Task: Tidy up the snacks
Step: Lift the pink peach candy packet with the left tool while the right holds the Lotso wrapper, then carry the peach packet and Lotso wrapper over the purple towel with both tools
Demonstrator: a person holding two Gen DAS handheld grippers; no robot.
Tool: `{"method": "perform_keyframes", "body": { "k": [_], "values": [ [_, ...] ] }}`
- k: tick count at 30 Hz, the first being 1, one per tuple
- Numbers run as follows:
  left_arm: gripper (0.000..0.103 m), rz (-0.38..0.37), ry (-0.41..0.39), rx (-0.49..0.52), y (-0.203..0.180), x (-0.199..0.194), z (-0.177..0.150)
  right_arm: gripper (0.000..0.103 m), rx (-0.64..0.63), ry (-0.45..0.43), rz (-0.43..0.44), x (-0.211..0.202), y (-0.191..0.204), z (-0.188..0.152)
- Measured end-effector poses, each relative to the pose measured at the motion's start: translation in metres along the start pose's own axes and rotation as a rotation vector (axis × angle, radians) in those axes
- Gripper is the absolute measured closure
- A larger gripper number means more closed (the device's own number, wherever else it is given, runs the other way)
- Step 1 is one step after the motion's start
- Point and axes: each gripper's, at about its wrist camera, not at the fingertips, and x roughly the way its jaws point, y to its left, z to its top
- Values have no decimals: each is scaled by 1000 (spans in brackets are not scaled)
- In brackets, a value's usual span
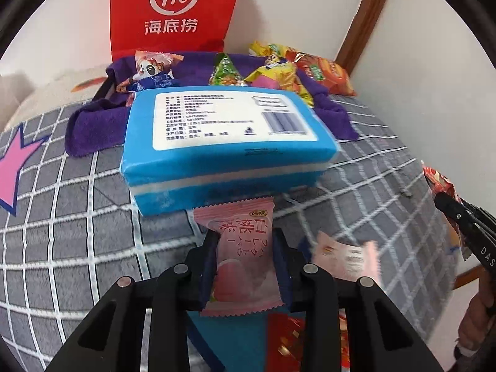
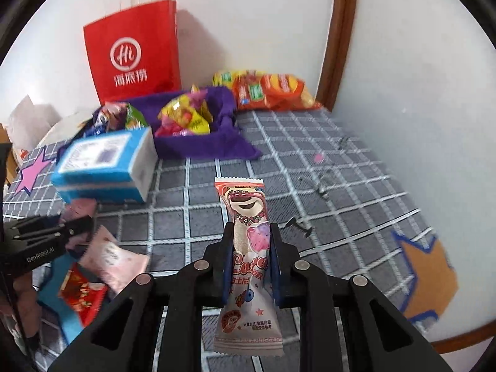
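Note:
My left gripper [image 1: 245, 245] is shut on a pink peach-flavour snack packet [image 1: 241, 248], held just in front of a blue tissue pack [image 1: 223, 142]. My right gripper [image 2: 251, 241] is shut on a pink Lotso bear snack packet [image 2: 248, 248], held above the grey checked bedspread [image 2: 310, 170]. A purple cloth-lined tray [image 1: 192, 71] at the back holds several snack packets [image 2: 186, 117]. Another pink packet [image 1: 347, 257] and a red packet [image 2: 82, 294] lie loose near the left gripper. The right gripper also shows at the left wrist view's right edge [image 1: 465, 220].
A red paper bag [image 2: 133, 52] stands against the wall behind the tray. Orange and yellow chip bags [image 2: 272, 90] lie in the back corner by a wooden door frame [image 2: 341, 31]. The blue tissue pack [image 2: 105, 164] sits left of the tray. White walls close the back and right.

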Motion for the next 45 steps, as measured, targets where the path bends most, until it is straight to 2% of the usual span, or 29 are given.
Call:
{"method": "perform_keyframes", "body": {
  "k": [10, 18, 25, 39, 43, 45],
  "values": [
    [71, -7, -70, 27, -7, -57, 6, 83, -37, -81, 23, -56, 28, 26],
    [72, -3, -120, 1, 6, -90, 34, 83, -63, -123, 63, -70, 50, 53],
    [72, 11, -167, -3, 13, -108, 69, 83, -76, -143, 88, -67, 60, 81],
    [72, 7, -214, -47, 31, -105, 143, 83, -67, -185, 116, -39, 61, 138],
    [72, -8, -209, -78, 37, -93, 158, 83, -45, -162, 163, -16, 59, 155],
    [72, -20, -198, -89, 39, -86, 166, 83, -36, -152, 217, -4, 58, 166]
  ]
}}
